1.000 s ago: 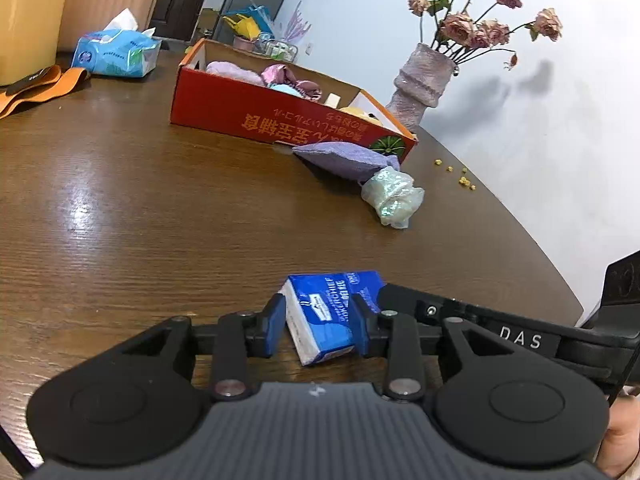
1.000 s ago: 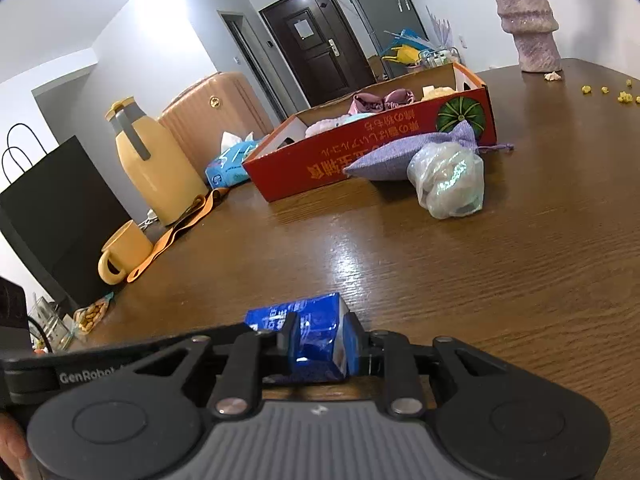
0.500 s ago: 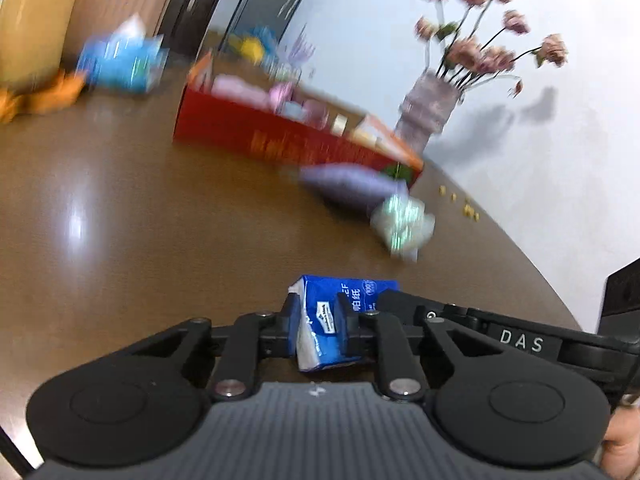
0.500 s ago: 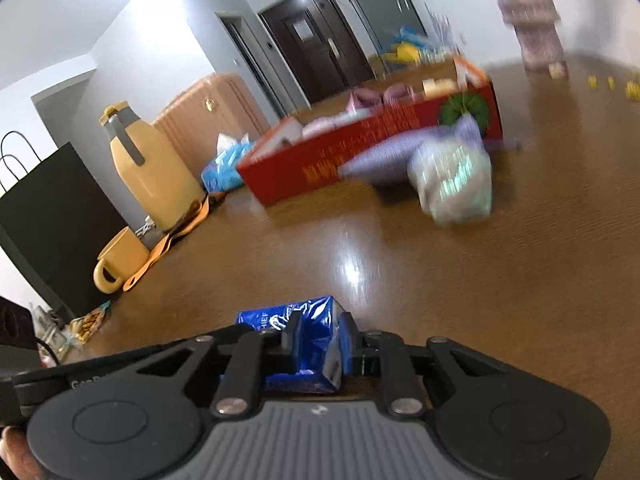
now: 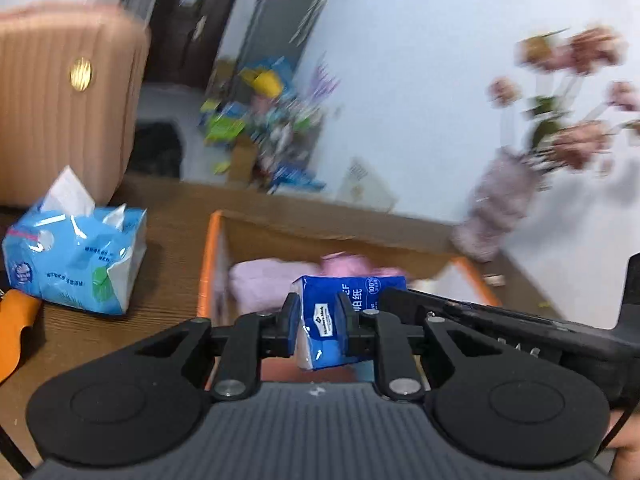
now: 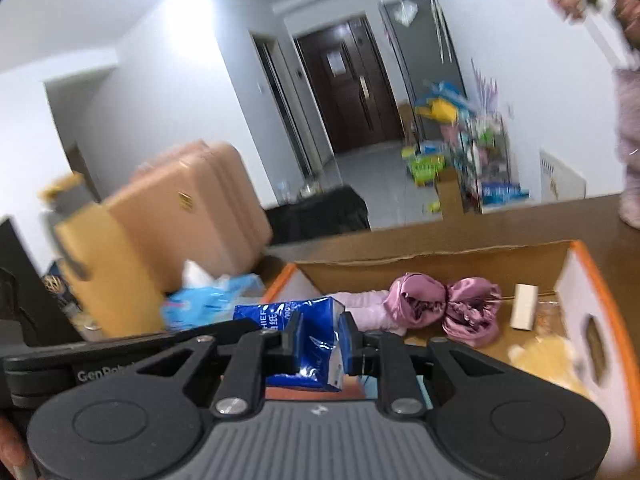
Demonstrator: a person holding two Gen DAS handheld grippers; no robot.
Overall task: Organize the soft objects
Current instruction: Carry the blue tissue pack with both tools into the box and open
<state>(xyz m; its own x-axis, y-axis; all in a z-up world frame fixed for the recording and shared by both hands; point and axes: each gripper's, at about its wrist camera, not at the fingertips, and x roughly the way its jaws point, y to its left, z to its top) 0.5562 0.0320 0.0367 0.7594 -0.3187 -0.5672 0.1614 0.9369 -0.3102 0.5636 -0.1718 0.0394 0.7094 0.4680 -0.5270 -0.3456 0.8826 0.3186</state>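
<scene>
The left gripper [image 5: 318,320] is clamped on one end of a small blue tissue pack [image 5: 340,312], its pads pressing the wrapper in from both sides. The right gripper [image 6: 318,338] is clamped on the other end of the same pack [image 6: 308,336], so the pack hangs between the two tools, clear of the table and over the near edge of the cardboard box [image 5: 208,264].

In the left wrist view the box, orange along its rim, opens at 12 o'clock from the pack. A pale pink cloth [image 5: 260,284] lies inside it at 11 o'clock. A larger light-blue tissue bag [image 5: 76,256] with a white sheet sticking up stands on the brown table [image 5: 168,208] at 9 o'clock, outside the box. A blurred vase of pink flowers [image 5: 500,208] stands at 2 o'clock beyond the box.

In the right wrist view a shiny pink cloth bundle [image 6: 444,308] lies in the box at 2 o'clock from the pack, with a small pale block [image 6: 524,312] further right at 3 o'clock. A tan suitcase [image 6: 192,216] stands at 10 o'clock beyond the table.
</scene>
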